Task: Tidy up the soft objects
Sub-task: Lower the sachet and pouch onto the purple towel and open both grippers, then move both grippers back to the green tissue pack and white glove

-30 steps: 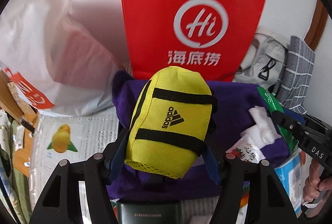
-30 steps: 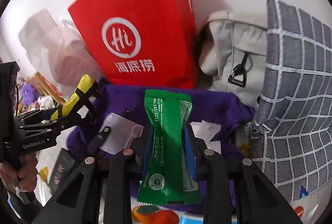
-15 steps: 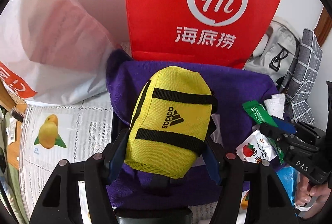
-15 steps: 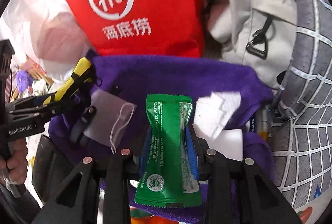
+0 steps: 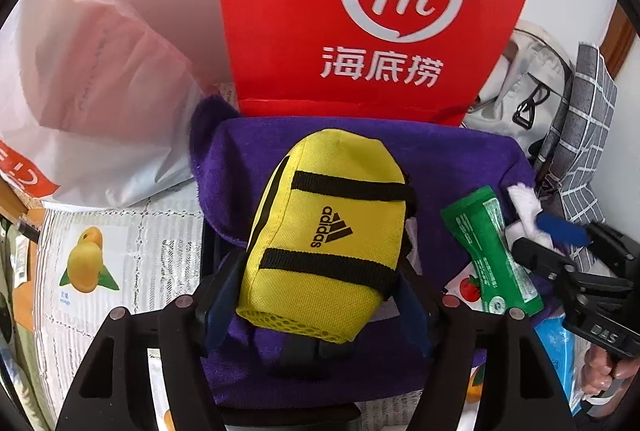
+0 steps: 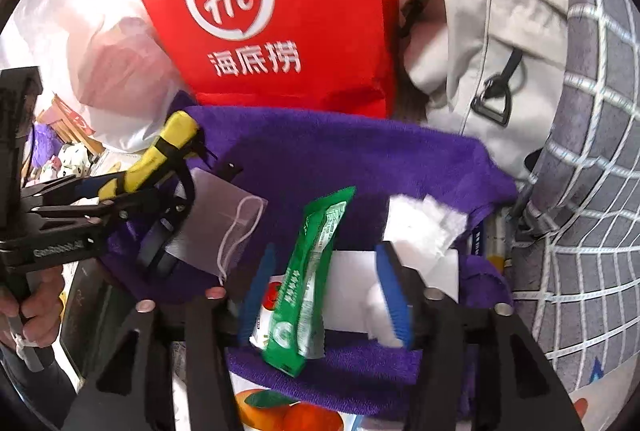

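The right wrist view shows the right hand-held gripper (image 6: 326, 295) with its blue-padded jaws standing apart; they have just been opening, and the flat green foil sachet (image 6: 310, 281) lies tilted between them, clear of the right pad and not visibly pinched, resting on a small white packet with a tomato print (image 6: 269, 305) atop the folded purple plush towel (image 6: 320, 159). I judge that sachet as just set down, so this piece of the sorting looks done. Also on the towel lie a translucent white drawstring pouch (image 6: 218, 209), thin and limp, and a crumpled white tissue (image 6: 424, 221) with soft torn edges. In the left wrist view, the left hand-held gripper (image 5: 312, 295) has its jaws widening a little, with the rounded yellow woven pouch with black straps and a mesh end (image 5: 328, 235) sitting between them; whether the pads press its sides I cannot tell, as the pouch hides them. It hangs low over the middle of the towel, so placing it seems the step in hand, and what remains afterwards is not clear from here. Behind the towel stands a stiff red paper bag with a white round logo (image 5: 372, 11), flanked by a filmy white plastic bag (image 5: 100, 79), a pale grey fabric backpack (image 6: 492, 55) and a grey checked cloth (image 6: 592, 151). The table (image 5: 132, 231) wears a printed covering with fruit pictures.
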`<action>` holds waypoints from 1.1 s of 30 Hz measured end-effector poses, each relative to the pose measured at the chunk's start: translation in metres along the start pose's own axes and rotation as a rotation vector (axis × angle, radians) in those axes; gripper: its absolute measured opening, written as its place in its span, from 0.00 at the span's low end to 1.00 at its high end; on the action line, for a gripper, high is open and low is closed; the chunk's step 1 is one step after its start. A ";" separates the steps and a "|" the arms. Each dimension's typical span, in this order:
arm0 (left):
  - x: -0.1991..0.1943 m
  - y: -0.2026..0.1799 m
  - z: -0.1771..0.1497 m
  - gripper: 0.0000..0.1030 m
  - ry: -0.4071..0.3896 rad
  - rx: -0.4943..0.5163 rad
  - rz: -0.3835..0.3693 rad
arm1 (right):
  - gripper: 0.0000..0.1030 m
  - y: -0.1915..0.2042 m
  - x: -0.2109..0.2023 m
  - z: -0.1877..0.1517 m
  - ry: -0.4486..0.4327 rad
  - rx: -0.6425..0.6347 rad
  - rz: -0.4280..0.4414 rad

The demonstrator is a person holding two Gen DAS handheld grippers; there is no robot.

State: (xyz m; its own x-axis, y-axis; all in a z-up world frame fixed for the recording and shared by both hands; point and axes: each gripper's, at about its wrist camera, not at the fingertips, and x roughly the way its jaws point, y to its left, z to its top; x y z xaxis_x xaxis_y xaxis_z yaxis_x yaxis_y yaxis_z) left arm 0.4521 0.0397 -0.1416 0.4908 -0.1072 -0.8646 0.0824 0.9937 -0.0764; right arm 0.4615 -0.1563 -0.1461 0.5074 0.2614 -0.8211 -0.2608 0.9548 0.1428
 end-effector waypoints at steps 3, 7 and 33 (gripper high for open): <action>0.004 -0.005 0.001 0.69 0.011 0.014 0.019 | 0.60 0.003 -0.010 0.001 -0.027 -0.016 -0.016; 0.005 -0.008 0.001 0.69 0.017 0.013 0.013 | 0.60 0.003 -0.019 0.002 -0.047 -0.016 -0.012; -0.091 -0.033 -0.008 0.71 -0.141 0.057 -0.043 | 0.61 0.032 -0.135 -0.054 -0.159 0.029 -0.016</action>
State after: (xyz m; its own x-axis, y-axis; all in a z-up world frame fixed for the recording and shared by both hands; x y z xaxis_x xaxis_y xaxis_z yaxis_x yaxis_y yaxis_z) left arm 0.3979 0.0173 -0.0644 0.6028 -0.1569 -0.7823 0.1532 0.9850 -0.0795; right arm 0.3400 -0.1692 -0.0608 0.6353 0.2629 -0.7262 -0.2288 0.9621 0.1482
